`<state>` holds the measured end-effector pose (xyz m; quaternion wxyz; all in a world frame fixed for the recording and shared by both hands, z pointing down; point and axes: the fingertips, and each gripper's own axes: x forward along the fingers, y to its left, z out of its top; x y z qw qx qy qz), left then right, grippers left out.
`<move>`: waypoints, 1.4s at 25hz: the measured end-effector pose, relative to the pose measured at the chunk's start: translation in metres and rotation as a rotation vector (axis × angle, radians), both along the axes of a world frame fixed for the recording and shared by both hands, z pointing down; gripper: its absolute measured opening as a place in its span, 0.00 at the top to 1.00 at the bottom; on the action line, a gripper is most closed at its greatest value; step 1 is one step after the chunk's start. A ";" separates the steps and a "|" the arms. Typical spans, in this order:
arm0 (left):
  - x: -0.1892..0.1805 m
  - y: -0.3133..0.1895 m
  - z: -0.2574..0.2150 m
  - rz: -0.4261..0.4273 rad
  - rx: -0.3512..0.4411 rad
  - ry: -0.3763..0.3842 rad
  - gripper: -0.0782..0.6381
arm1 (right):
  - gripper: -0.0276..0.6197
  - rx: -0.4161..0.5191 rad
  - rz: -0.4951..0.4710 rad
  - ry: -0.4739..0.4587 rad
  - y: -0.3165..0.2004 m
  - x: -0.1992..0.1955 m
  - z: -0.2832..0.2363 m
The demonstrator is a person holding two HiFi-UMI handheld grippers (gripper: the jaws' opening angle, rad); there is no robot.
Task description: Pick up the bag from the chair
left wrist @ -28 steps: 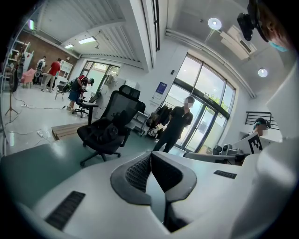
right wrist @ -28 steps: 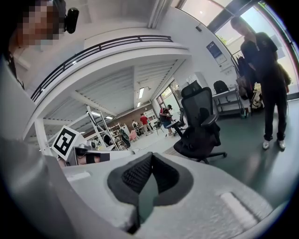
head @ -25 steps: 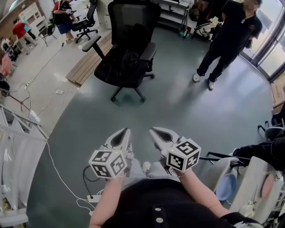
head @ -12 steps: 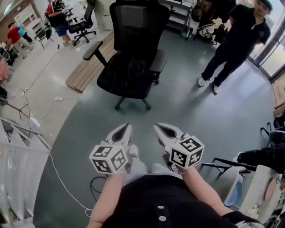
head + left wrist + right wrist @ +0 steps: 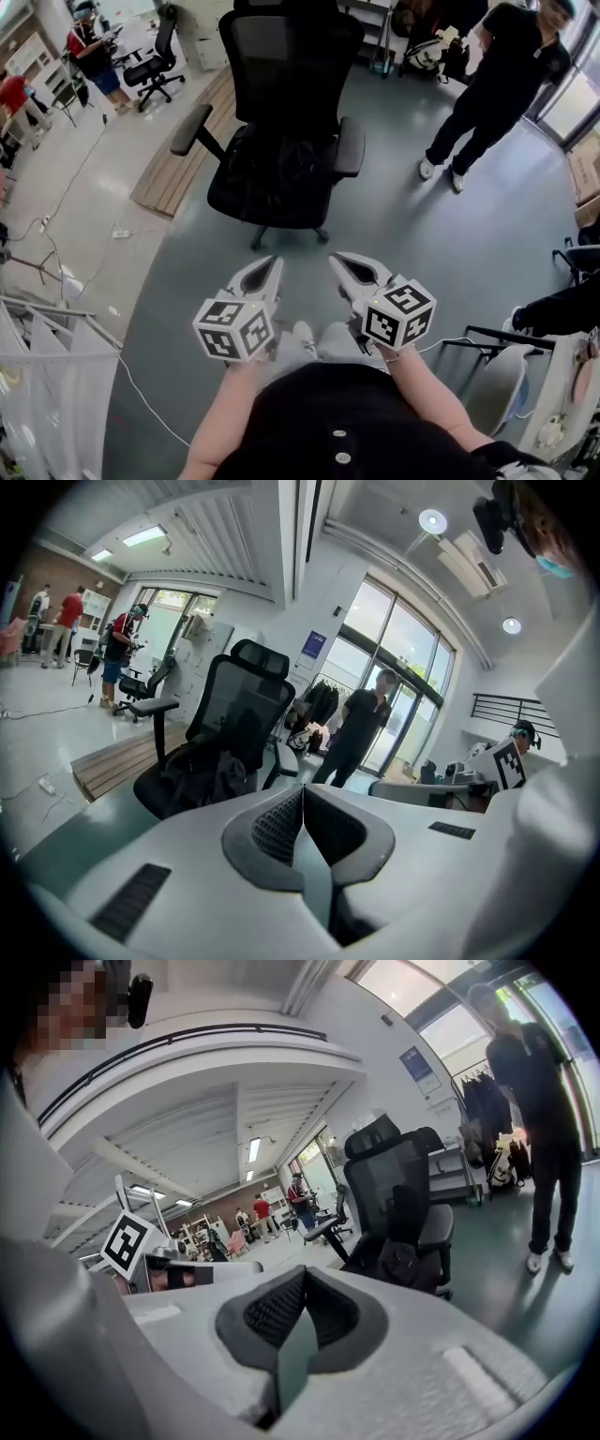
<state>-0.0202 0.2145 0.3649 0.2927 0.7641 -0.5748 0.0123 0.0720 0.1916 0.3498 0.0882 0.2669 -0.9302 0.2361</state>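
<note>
A black mesh office chair [image 5: 281,103] stands ahead on the grey floor. A dark bag [image 5: 286,161] lies slumped on its seat. My left gripper [image 5: 272,264] and right gripper [image 5: 337,259] are held side by side in front of my body, short of the chair's base and apart from it. Both are shut with nothing between the jaws. In the left gripper view the closed left gripper [image 5: 302,794] points at the chair [image 5: 246,700] and the bag [image 5: 220,772]. In the right gripper view the right gripper [image 5: 305,1274] faces the chair [image 5: 394,1185] with the bag [image 5: 401,1262] on it.
A person in black [image 5: 497,84] stands beyond the chair to the right. A wooden platform [image 5: 178,159] lies left of the chair, and white cables [image 5: 141,403] run over the floor. A white rack [image 5: 37,356] is at the left, and white furniture [image 5: 553,394] at the right.
The chair has come nearer and larger in the head view. Both grippers have travelled forward toward it, still shut and side by side.
</note>
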 end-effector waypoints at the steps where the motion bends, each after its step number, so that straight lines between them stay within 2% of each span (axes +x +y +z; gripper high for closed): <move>1: -0.004 -0.005 0.002 0.005 -0.004 0.006 0.86 | 0.96 -0.007 0.005 0.006 -0.004 -0.004 0.003; 8: -0.023 -0.029 0.022 0.023 -0.045 0.032 0.86 | 0.96 -0.023 0.011 0.012 -0.033 -0.030 0.010; 18: -0.050 -0.074 0.031 -0.005 -0.075 0.047 0.86 | 0.96 -0.038 -0.018 -0.010 -0.085 -0.062 0.016; 27: -0.064 -0.175 0.036 0.012 -0.086 0.034 0.86 | 0.96 -0.058 -0.081 -0.017 -0.178 -0.089 0.022; 35: -0.086 -0.263 0.029 -0.032 -0.080 0.029 0.86 | 0.96 -0.052 -0.089 -0.016 -0.273 -0.103 0.016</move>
